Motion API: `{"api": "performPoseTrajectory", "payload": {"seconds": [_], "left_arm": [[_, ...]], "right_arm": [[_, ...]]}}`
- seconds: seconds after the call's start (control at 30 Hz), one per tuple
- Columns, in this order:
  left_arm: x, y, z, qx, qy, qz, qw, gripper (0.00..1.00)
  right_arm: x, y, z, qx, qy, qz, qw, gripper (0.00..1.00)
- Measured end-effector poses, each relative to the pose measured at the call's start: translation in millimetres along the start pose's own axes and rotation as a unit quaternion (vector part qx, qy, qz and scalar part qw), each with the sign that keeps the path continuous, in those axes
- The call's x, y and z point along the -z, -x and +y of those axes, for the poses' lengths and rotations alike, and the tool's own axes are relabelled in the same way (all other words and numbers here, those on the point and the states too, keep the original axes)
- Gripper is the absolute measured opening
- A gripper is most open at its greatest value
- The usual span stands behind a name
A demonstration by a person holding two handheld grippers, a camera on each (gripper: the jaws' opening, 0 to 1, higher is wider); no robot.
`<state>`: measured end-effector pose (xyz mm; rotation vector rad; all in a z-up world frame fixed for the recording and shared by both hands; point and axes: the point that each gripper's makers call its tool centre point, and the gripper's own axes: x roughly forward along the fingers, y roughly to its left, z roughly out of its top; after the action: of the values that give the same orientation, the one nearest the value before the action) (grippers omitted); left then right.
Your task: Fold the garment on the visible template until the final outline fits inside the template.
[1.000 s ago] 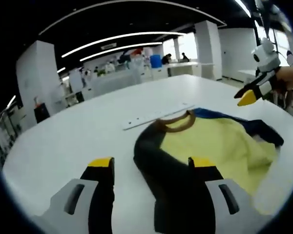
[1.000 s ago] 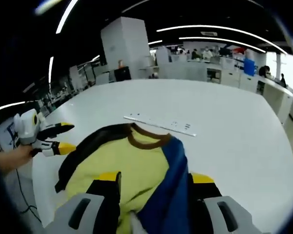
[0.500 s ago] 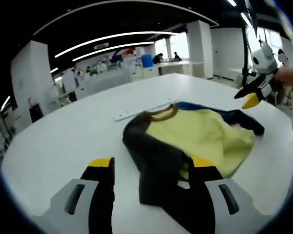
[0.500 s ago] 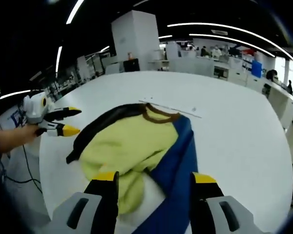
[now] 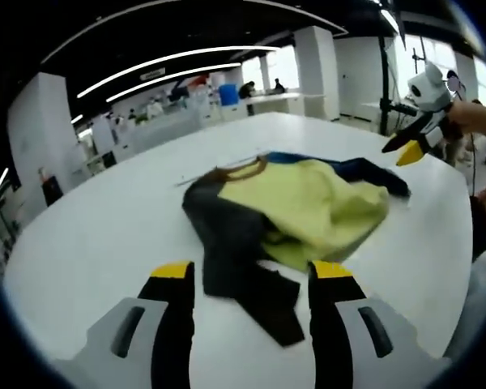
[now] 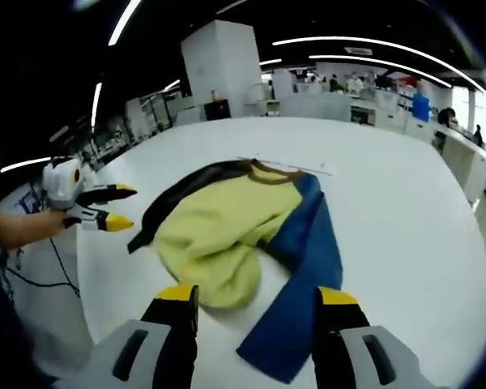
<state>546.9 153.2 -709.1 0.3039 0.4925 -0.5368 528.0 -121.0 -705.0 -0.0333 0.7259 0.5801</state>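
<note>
A garment (image 5: 296, 212) with a yellow body, brown collar, one black sleeve and one blue sleeve lies bunched on the white table (image 5: 97, 235). My left gripper (image 5: 249, 271) stands open, holding nothing. The end of the black sleeve (image 5: 255, 284) lies on the table between its jaws. My right gripper (image 6: 257, 293) is open just above the blue sleeve (image 6: 304, 267), which lies flat. The garment (image 6: 219, 231) spreads ahead of it. The right gripper (image 5: 398, 148) hovers beyond the garment's blue side, and the left gripper (image 6: 113, 207) hangs open beside the black sleeve.
A thin pale strip (image 6: 287, 166) lies on the table (image 6: 405, 211) just behind the collar. A hand (image 6: 20, 231) holds the left gripper at the table's edge, with a dark cable (image 6: 32, 279) below it. White pillars and desks stand far behind.
Both views have drawn back from the garment. The blue sleeve that ran up between the right jaws now lies flat on the table. The yellow body has bunched up.
</note>
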Motion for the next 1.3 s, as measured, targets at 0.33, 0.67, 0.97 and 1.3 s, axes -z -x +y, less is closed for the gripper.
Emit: {"api": "performPoseTrajectory", "payload": {"seconds": [0.33, 0.67, 0.97, 1.3], "left_arm": [[34.4, -1, -11.0, -0.003, -0.023, 0.037, 0.999, 0.4], [59.4, -1, -8.0, -0.009, -0.001, 0.063, 0.998, 0.29], [63.5, -2, -13.6, 0.003, 0.005, 0.063, 0.998, 0.17], [61.9, 3, -13.6, 0.004, 0.061, 0.049, 0.9969, 0.0]], "right_arm": [[35.5, 6, 8, 0.011, 0.009, 0.009, 0.9999, 0.47], [73.6, -1, -5, 0.047, 0.054, 0.046, 0.9964, 0.33], [79.7, -7, -15, 0.075, 0.075, 0.047, 0.9932, 0.1], [75.5, -7, -20, 0.092, 0.088, 0.021, 0.9917, 0.0]]}}
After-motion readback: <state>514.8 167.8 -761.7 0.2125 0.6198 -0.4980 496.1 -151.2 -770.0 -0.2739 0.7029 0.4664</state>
